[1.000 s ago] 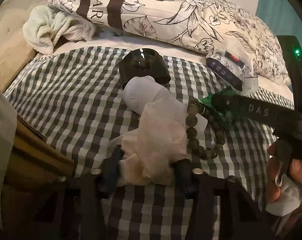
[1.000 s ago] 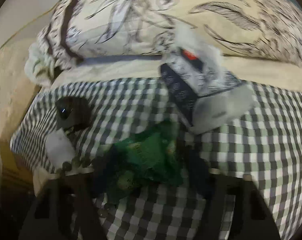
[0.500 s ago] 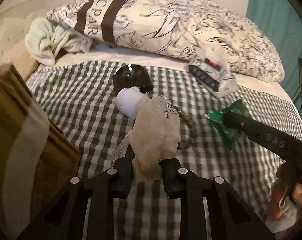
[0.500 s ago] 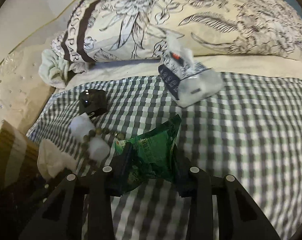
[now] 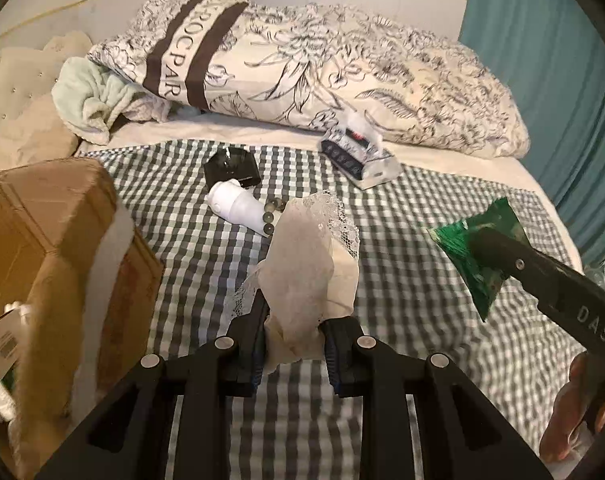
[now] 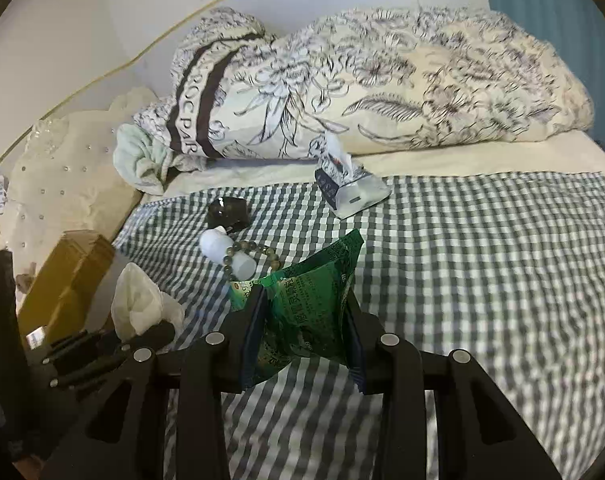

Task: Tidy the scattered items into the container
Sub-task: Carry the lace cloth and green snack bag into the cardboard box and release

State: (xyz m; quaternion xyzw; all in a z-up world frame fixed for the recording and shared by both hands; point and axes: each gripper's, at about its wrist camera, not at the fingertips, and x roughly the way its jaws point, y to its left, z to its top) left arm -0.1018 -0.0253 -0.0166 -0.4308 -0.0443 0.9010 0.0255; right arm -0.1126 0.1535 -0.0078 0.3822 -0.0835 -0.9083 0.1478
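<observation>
My left gripper [image 5: 294, 344] is shut on a cream lace cloth [image 5: 310, 264] and holds it above the checked bedspread. It also shows in the right wrist view [image 6: 142, 304]. My right gripper [image 6: 306, 336] is shut on a green foil packet [image 6: 310, 300], also lifted; the packet shows in the left wrist view [image 5: 482, 256]. A cardboard box [image 5: 50, 240] stands at the left edge of the bed. A white bottle [image 5: 238, 206], a bead bracelet [image 6: 250, 258], a black case [image 5: 230, 168] and a tissue pack [image 5: 358, 156] lie on the bedspread.
A floral pillow [image 5: 322, 80] and a pale green towel [image 5: 94, 100] lie at the head of the bed. A tufted cream headboard [image 6: 62, 168] is at the left. A teal curtain [image 5: 550, 80] hangs at the right.
Both grippers have risen and pulled back from the bedspread, the left with the lace cloth and the right with the green packet. The cardboard box has come into view at the left.
</observation>
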